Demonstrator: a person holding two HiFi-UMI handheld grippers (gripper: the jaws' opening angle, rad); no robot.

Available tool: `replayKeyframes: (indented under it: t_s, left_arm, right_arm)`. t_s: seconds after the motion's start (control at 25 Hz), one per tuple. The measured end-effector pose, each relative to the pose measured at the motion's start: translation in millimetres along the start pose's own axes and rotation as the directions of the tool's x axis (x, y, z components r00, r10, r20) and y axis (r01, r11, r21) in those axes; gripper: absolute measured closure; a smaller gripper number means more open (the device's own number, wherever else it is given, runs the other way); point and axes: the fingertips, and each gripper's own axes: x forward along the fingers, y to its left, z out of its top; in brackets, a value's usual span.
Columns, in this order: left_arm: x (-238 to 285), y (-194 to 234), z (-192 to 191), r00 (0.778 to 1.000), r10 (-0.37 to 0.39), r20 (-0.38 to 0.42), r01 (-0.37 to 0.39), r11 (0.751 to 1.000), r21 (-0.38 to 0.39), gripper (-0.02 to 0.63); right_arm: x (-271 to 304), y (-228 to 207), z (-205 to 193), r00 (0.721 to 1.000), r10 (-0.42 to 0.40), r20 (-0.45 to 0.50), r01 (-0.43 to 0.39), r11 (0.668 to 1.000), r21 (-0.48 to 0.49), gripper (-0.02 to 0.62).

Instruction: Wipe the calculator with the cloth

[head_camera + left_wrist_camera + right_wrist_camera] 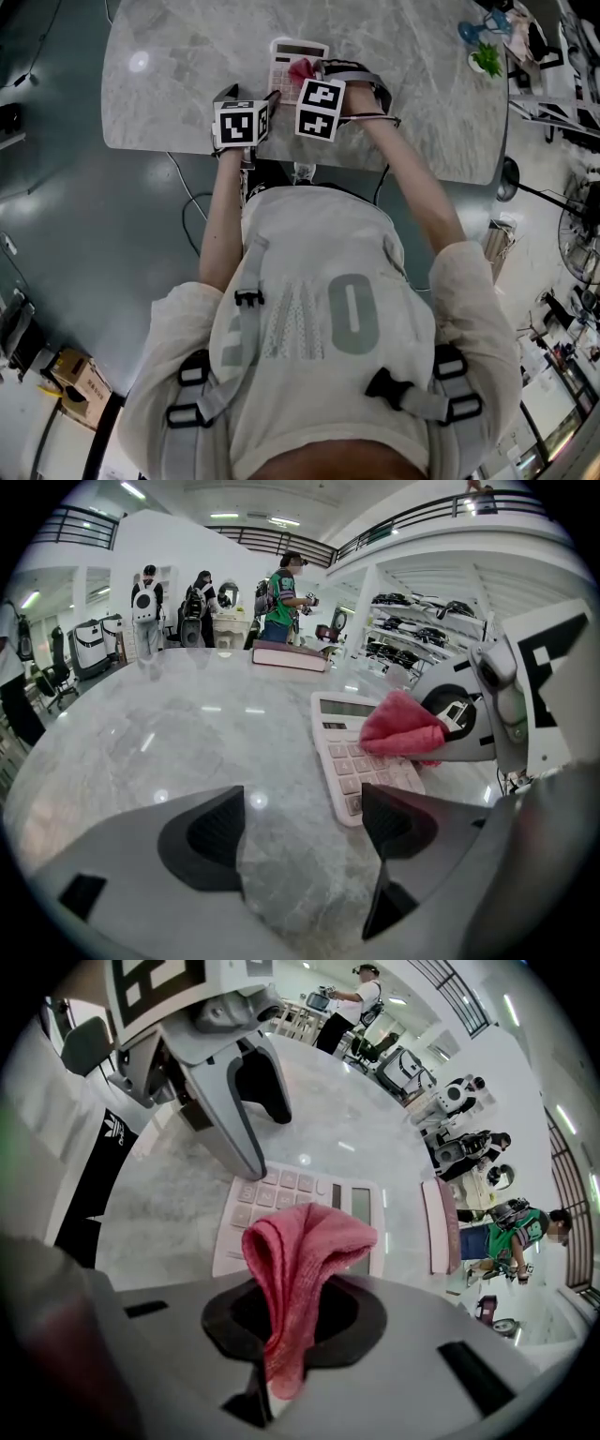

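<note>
Grey marbled table (169,84), broad. Pale rectangular push-button calculator (361,752) lies flat on it, near the person's edge. Left tongs (305,832) released, nothing between them, just beside the calculator's near corner. Right tongs (281,1335) clenched on folded pink-red cloth (300,1251), bunched over the keys; contact unclear.

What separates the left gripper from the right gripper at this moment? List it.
Jaws: the left gripper has them apart, with only bare table in the gap; the right gripper has them shut on the pink cloth.
Place: the left gripper sits at the calculator edge; the right gripper holds the cloth over the calculator.
Both carry a marker cube.
</note>
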Motion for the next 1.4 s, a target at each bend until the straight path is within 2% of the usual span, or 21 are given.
replayKeyframes:
  t_s: [0.24,0.72,1.12,1.24,1.4]
  left_arm:
    - [0,-1,0,1.0,-0.002,0.003,0.002,1.0,0.001,0.221]
    - [-1,0,-2,1.0,0.0,0.006,0.0,1.0,0.001,0.221]
    - [-3,0,0,1.0,-0.007,-0.001,0.007,1.0,0.0,0.222]
    - [-6,3,1,0.999,-0.028,0.037,0.029,0.999,-0.027,0.224]
    - [-23,6,16,0.991,-0.029,0.133,0.036,0.998,-0.051,0.227]
  right_arm:
    - [-5,16,2,0.999,0.028,0.029,-0.029,0.999,0.035,0.54]
    - [-17,59,9,0.993,0.072,0.093,-0.075,0.997,0.033,0.54]
    - [-20,66,10,0.99,0.095,0.105,-0.099,0.995,0.032,0.54]
    - [-23,55,10,0.991,0.082,0.107,-0.088,0.995,0.049,0.54]
    - [-34,19,12,0.994,0.004,0.113,-0.014,0.995,0.095,0.54]
